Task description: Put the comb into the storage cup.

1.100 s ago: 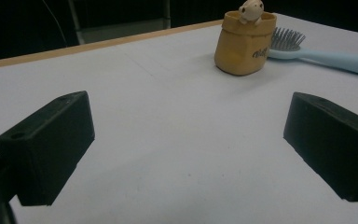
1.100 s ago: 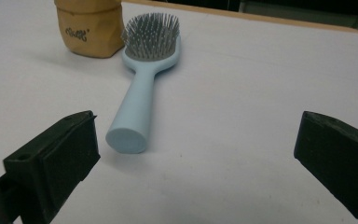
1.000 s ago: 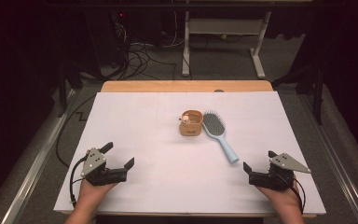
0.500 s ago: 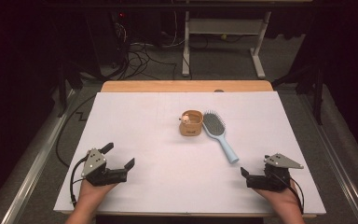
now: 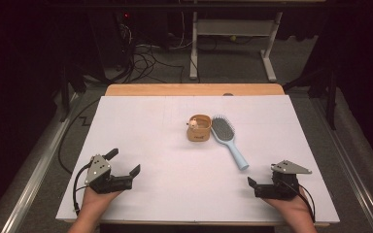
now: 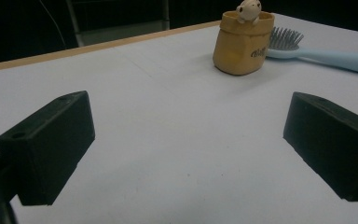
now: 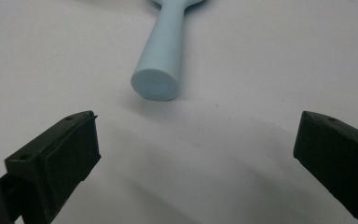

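Note:
A light-blue hairbrush (image 5: 229, 143) lies on the white table sheet (image 5: 141, 121), its handle pointing toward the near right. Just left of its head stands a small tan holder (image 5: 199, 129) with a tiny pale figure on its rim. My right gripper (image 5: 262, 175) rests open near the front right, a short way from the handle's end. In the right gripper view the brush handle (image 7: 161, 51) lies just ahead of the open right gripper (image 7: 198, 149). My left gripper (image 5: 124, 161) sits open at the front left, nothing between its jaws. The left gripper view has the left gripper (image 6: 191, 140) facing the holder (image 6: 243, 44) and brush (image 6: 326, 56).
The wooden tabletop (image 5: 194, 89) shows beyond the sheet's far edge. Behind it, on the floor, are a white metal frame (image 5: 233, 43) and loose cables (image 5: 145, 56). Metal rails (image 5: 34, 179) run along both sides of the table.
My right gripper has shifted a little to the left and nearer the brush handle's end. The left gripper, brush and holder have not moved.

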`<action>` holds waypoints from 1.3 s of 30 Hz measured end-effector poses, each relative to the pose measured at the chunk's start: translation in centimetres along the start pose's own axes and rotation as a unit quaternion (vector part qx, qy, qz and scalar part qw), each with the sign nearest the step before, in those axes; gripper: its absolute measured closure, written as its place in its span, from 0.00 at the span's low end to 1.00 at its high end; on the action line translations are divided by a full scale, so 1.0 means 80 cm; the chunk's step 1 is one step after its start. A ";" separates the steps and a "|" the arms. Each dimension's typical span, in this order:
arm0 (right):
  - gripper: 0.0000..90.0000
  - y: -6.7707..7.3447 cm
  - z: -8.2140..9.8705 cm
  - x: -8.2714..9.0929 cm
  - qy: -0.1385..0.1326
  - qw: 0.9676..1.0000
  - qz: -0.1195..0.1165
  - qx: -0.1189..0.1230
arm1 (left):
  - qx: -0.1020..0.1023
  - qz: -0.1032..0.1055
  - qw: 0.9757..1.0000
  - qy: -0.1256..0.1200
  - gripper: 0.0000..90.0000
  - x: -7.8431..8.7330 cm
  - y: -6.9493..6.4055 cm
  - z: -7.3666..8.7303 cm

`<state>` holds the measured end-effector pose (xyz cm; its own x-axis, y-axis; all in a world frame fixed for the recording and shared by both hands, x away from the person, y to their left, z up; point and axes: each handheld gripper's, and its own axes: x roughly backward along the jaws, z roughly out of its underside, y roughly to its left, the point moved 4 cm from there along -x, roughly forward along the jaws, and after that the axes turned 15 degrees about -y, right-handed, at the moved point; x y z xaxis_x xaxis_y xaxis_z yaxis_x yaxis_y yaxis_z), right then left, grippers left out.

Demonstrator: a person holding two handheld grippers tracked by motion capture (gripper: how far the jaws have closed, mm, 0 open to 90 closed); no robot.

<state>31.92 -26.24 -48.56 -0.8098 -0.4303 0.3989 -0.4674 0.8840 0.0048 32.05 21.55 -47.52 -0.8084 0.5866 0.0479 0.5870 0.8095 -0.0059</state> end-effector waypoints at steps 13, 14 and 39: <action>0.15 0.014 -0.012 -0.016 -0.013 1.000 -0.005 -0.003 | -0.001 -0.003 1.000 -0.003 0.03 0.001 -0.001 -0.001; 0.19 0.017 -0.014 -0.021 -0.013 1.000 -0.010 -0.002 | -0.001 -0.003 1.000 -0.002 0.03 0.001 0.000 -0.001; 0.50 0.021 -0.053 -0.096 0.008 1.000 0.007 -0.007 | 0.005 -0.018 1.000 -0.005 0.04 0.007 0.004 0.000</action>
<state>38.89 -20.70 -47.74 -0.8104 -0.4158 0.4128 -0.4513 0.8923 0.0129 31.80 22.16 -47.47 -0.8291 0.5577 0.0382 0.5576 0.8300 -0.0139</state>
